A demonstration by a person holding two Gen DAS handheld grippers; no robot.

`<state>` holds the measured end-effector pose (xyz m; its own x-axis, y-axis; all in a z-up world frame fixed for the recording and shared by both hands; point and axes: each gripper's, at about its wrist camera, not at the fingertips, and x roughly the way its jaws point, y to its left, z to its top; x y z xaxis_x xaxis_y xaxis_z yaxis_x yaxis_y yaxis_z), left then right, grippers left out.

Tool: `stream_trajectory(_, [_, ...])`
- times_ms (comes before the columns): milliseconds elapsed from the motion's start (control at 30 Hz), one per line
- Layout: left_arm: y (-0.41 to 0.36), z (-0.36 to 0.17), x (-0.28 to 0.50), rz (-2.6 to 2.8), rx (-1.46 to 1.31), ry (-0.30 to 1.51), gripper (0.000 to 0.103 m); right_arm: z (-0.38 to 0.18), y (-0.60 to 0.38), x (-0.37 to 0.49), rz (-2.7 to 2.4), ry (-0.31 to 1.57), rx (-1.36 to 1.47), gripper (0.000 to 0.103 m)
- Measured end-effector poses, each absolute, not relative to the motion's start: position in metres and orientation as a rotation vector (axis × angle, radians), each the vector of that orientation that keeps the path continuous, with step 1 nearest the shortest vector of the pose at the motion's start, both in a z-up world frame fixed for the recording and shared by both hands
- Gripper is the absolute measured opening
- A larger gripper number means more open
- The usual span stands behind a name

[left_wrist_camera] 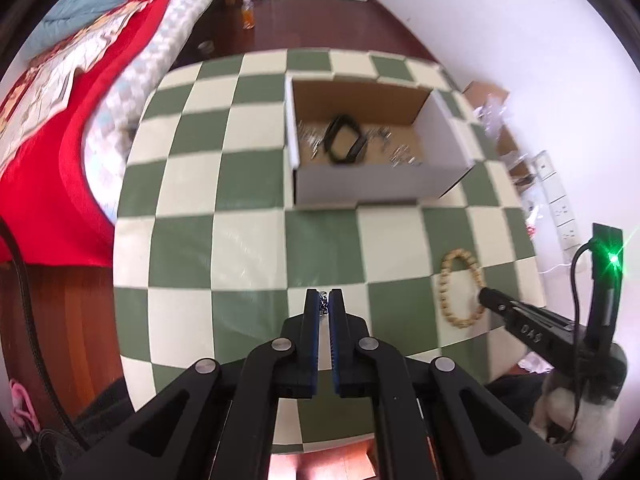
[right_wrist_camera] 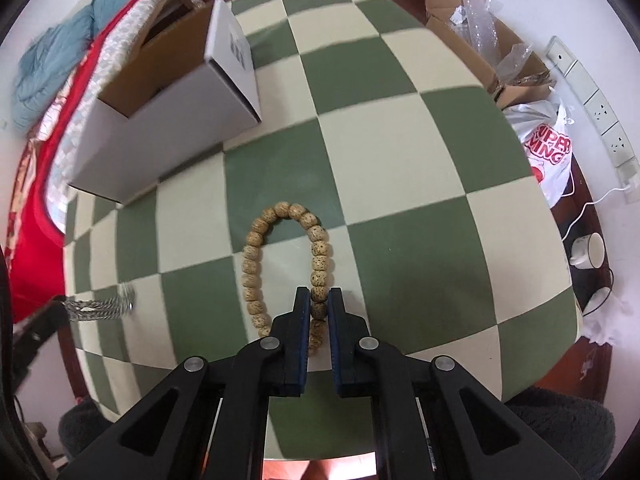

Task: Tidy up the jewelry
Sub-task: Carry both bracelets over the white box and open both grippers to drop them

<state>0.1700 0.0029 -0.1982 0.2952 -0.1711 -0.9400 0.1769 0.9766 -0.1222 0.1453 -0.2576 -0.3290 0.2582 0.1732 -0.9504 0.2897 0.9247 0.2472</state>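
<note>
My left gripper [left_wrist_camera: 324, 300] is shut on a silver chain [left_wrist_camera: 324, 305] above the checked tablecloth [left_wrist_camera: 248, 240]; the chain [right_wrist_camera: 102, 305] also shows hanging at the left of the right wrist view. My right gripper [right_wrist_camera: 319, 298] is shut on a string of tan wooden beads [right_wrist_camera: 256, 264] that lies in a loop on the cloth. The beads [left_wrist_camera: 460, 292] and the right gripper [left_wrist_camera: 486, 295] show at the right of the left wrist view. An open white cardboard box [left_wrist_camera: 360, 188] at the far side holds a black bracelet [left_wrist_camera: 344, 142] and several silver pieces [left_wrist_camera: 402, 158].
A bed with a red cover [left_wrist_camera: 52, 184] lies to the left of the table. Cardboard boxes with plastic wrap [right_wrist_camera: 492, 36], a white printed bag [right_wrist_camera: 548, 156] and wall sockets [right_wrist_camera: 600, 112] are at the right. The box [right_wrist_camera: 160, 120] stands far left in the right wrist view.
</note>
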Motion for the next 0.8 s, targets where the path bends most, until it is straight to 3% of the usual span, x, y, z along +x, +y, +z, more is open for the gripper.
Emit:
stream_trajectory(500, [-0.040, -0.097, 0.196, -0.486, 0.057, 1.120, 0.002, -0.191, -0.250, 0.172, 0.091, 1.080, 0.420, 0.009])
stream_trajectory(800, [-0.037, -0.079, 0.246, -0.463, 0.070, 1.076, 0.002, -0.128, -0.243, 0.226, 0.168, 1.002, 0.391, 0.009])
